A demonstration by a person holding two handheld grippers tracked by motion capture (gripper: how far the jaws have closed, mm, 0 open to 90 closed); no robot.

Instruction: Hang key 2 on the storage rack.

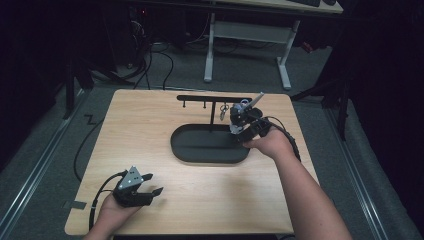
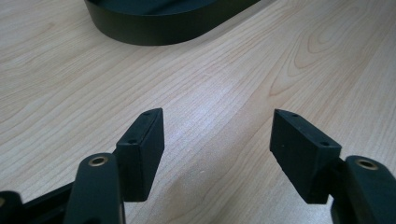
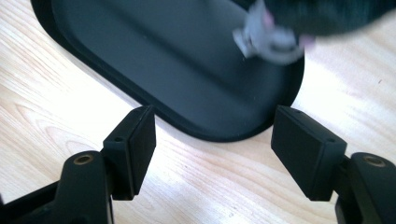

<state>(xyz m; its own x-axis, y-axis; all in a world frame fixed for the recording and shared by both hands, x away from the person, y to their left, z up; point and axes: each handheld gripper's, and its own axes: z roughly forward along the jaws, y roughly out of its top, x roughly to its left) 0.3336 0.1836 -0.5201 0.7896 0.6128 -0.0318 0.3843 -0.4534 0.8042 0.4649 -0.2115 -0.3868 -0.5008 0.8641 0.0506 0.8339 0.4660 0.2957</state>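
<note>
A black oval tray [image 1: 210, 160] lies mid-table, with a black T-shaped rack [image 1: 212, 98] rising from its far side. A small metallic item [image 1: 223, 111] hangs from the rack's bar. My right gripper [image 1: 239, 131] hovers over the tray's right end, jaws open and nothing between them. In the right gripper view the open jaws [image 3: 212, 135] frame the tray's rounded end [image 3: 163, 56], and a blurred grey object [image 3: 271, 37] shows beyond. My left gripper [image 1: 155, 183] rests near the table's front left, open and empty. Its jaws [image 2: 217, 135] stand over bare wood, the tray [image 2: 163, 28] farther ahead.
The light wooden table [image 1: 150, 130] has bare room left and in front of the tray. Cables [image 1: 85, 150] trail off the left edge. A white-legged desk [image 1: 250, 45] stands beyond the table on the carpet.
</note>
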